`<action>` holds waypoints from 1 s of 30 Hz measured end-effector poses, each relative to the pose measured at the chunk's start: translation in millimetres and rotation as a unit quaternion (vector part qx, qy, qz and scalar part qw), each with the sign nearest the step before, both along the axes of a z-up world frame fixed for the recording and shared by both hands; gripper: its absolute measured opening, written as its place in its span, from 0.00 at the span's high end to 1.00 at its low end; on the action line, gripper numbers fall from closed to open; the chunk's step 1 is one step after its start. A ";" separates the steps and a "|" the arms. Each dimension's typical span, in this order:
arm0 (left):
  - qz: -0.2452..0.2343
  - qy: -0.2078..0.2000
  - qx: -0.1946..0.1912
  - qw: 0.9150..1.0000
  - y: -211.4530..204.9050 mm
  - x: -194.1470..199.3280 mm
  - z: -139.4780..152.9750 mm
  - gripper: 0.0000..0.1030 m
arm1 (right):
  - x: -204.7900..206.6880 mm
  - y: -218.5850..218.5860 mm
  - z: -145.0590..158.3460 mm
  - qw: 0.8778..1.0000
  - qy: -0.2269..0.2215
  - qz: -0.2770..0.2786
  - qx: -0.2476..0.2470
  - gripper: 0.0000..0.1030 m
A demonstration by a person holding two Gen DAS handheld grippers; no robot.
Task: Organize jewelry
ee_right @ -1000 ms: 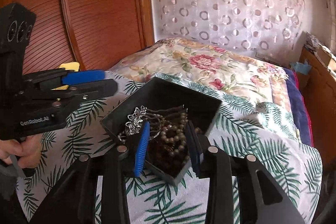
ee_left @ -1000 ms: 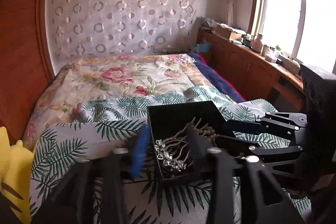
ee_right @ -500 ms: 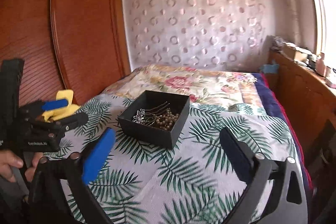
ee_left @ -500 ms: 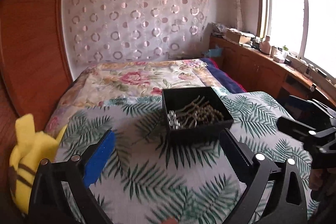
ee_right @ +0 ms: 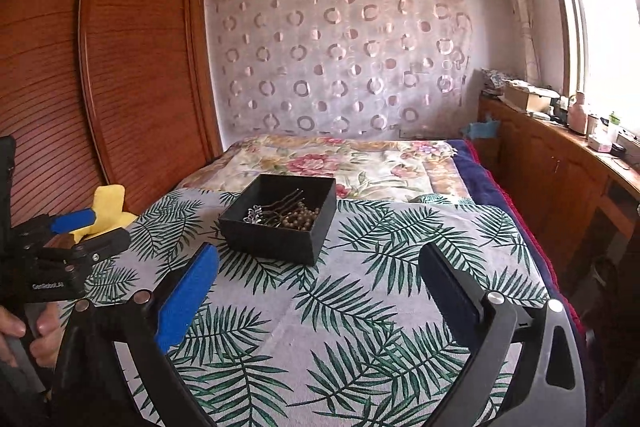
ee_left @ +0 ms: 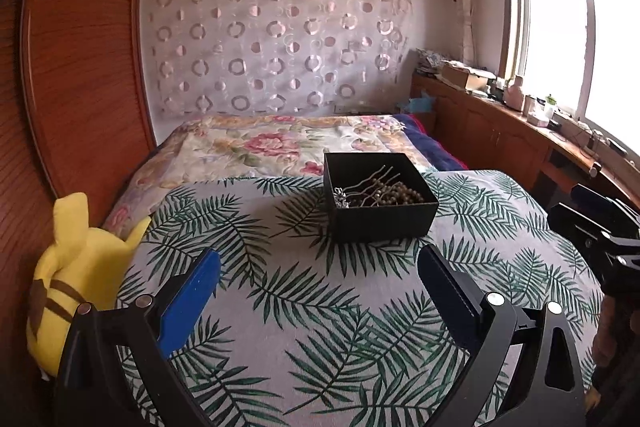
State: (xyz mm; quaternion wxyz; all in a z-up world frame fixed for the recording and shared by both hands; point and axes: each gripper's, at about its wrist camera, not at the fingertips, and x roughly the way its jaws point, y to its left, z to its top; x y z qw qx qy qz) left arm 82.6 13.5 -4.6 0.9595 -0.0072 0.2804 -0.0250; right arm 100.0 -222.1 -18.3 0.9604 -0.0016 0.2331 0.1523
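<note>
A black open box (ee_left: 380, 215) stands on the palm-leaf cloth (ee_left: 320, 307); it also shows in the right wrist view (ee_right: 276, 237). Inside lie a silver hair comb (ee_left: 344, 197), dark hairpins and a string of brown beads (ee_left: 400, 191); the beads (ee_right: 300, 219) and comb (ee_right: 254, 215) show in the right wrist view too. My left gripper (ee_left: 318, 277) is open and empty, well short of the box. My right gripper (ee_right: 318, 271) is open and empty, also back from the box. The left gripper appears at the left edge of the right wrist view (ee_right: 86, 233).
A yellow plush toy (ee_left: 76, 279) lies at the cloth's left edge beside the wooden wardrobe (ee_right: 100, 67). A floral bedspread (ee_left: 280, 147) lies beyond the box. A wooden counter (ee_left: 520, 131) with clutter runs under the window on the right.
Both grippers have opened wide and pulled back from the box, which now sits farther away. The jewelry stays inside the box.
</note>
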 end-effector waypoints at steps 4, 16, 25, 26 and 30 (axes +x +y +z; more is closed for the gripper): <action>0.000 -0.006 0.000 1.000 -0.2 -4.6 0.6 0.07 | -2.4 -0.7 0.7 1.000 -0.005 -0.008 -0.004 0.02; 0.002 -0.026 0.000 1.000 -2.4 -14.5 8.1 0.07 | -5.8 -4.7 -0.3 1.000 -0.009 -0.022 -0.002 0.02; 0.003 -0.031 0.000 1.000 -3.3 -16.0 9.5 0.07 | -6.3 -5.0 -0.2 1.000 -0.009 -0.021 -0.001 0.02; 0.004 -0.031 0.000 1.000 -3.2 -15.9 9.5 0.07 | -6.3 -4.7 -0.6 1.000 -0.009 -0.021 -0.002 0.02; 0.004 -0.031 0.000 1.000 -3.3 -15.7 9.5 0.07 | -6.7 -4.8 -0.7 1.000 -0.009 -0.021 -0.001 0.02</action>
